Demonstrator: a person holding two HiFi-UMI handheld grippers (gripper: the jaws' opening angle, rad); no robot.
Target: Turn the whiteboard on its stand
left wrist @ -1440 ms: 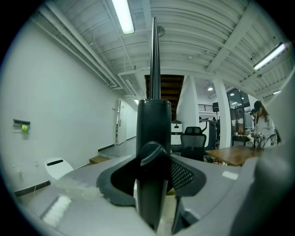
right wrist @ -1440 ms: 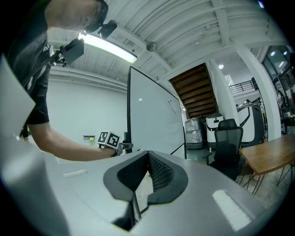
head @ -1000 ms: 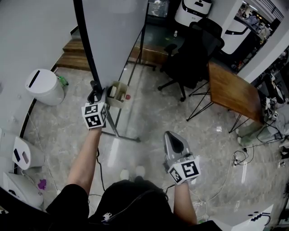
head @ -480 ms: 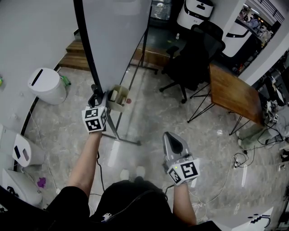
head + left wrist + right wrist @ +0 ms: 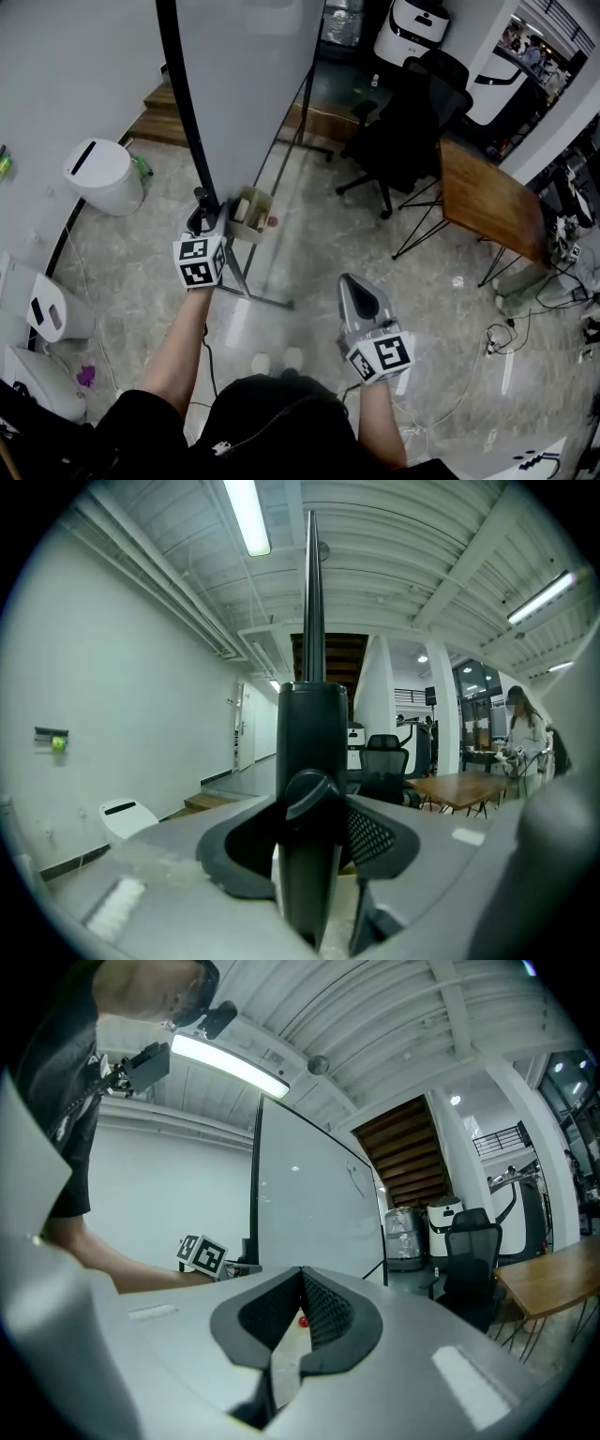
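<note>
Left gripper clamped the whiteboard frame at centre-left, while right gripper, jaws together, hung idle at lower centre; advisable: swing slowly, keeping the clamp firm.

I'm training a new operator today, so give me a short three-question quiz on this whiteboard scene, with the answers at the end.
1. Multiple choice: what is the left gripper closed on? A) the whiteboard's black frame; B) a chair arm; C) a bin lid.
2. True or false: the right gripper is holding a marker.
3. Fill in: the black office chair stands next to a wooden ____.

Key: 1 A. 2 False: its jaws are together with nothing between them. 3 table.
</note>
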